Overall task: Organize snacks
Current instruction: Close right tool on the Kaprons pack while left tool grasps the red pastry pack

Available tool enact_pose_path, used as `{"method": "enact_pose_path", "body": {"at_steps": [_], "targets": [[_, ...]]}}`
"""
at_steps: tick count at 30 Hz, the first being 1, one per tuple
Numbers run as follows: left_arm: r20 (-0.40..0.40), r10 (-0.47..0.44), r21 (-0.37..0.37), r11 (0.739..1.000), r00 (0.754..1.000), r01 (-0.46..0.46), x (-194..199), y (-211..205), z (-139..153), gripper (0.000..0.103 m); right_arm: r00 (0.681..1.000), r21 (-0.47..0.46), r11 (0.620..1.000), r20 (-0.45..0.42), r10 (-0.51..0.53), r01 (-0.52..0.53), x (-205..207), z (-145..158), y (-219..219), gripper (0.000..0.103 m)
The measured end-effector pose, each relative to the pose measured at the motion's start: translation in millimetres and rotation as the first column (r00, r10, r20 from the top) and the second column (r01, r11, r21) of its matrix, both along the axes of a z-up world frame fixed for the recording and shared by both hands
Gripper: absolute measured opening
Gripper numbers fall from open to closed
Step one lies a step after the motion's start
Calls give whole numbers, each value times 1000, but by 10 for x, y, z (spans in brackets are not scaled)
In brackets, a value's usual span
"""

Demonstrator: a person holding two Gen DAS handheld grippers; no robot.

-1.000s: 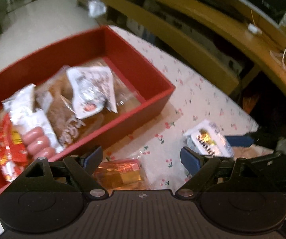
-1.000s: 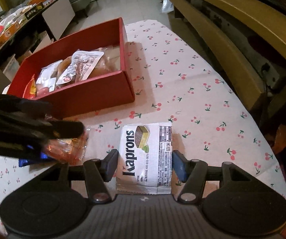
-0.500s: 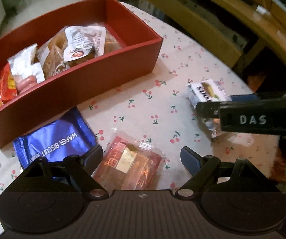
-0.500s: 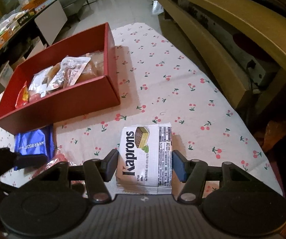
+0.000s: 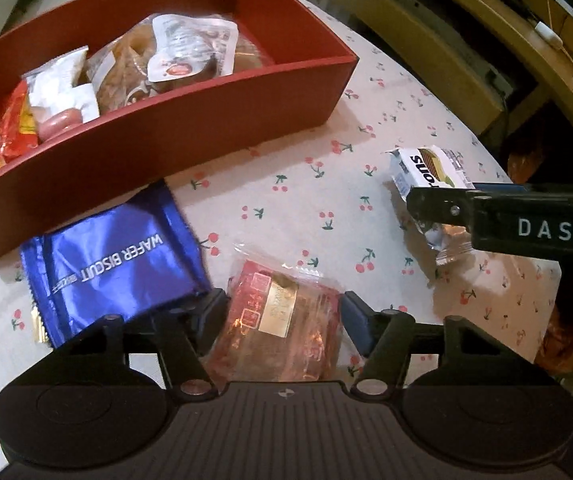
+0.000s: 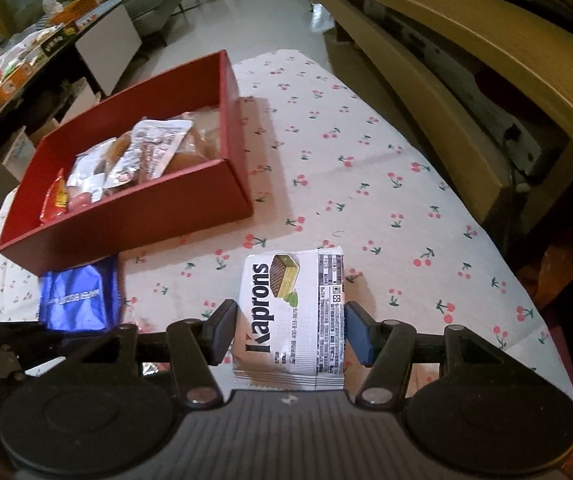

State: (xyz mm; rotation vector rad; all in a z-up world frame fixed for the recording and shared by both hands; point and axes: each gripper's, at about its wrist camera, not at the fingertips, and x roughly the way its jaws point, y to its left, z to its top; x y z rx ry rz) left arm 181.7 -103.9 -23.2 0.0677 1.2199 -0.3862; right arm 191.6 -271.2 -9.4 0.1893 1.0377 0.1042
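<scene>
A red-orange snack packet [image 5: 282, 320] lies on the cherry-print tablecloth [image 5: 306, 200]. My left gripper [image 5: 284, 316] points down over it, its jaws closing, with both pads at the packet's sides. My right gripper [image 6: 290, 328] is shut on a white Kaprons wafer packet [image 6: 290, 312], held just above the cloth. In the left wrist view that Kaprons packet [image 5: 426, 168] sits at the right between the right gripper's fingers [image 5: 446, 210]. The red box [image 5: 206, 120] holds several wrapped snacks.
A blue wafer biscuit pack [image 5: 118, 260] lies against the red box's [image 6: 146, 216] near wall, left of my left gripper. A wooden bench [image 6: 426, 92] runs along the table's far right edge. A cluttered counter [image 6: 26, 52] stands at far left.
My left gripper came down from beside the box to the red-orange packet and its jaws narrowed around it. The right gripper kept its hold on the Kaprons packet.
</scene>
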Motion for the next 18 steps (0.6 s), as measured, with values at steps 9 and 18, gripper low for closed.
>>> {"method": "enact_pose_path", "body": {"at_steps": [9, 18], "targets": [[-2, 12, 10, 1000, 1000, -12, -130, -8, 1, 66, 999, -3, 999, -21, 34, -34, -69, -55, 44, 74], [21, -15, 53, 999, 1000, 13, -205, -15, -43, 88, 993, -88, 993, -97, 65, -74, -123, -258, 171, 75]]}}
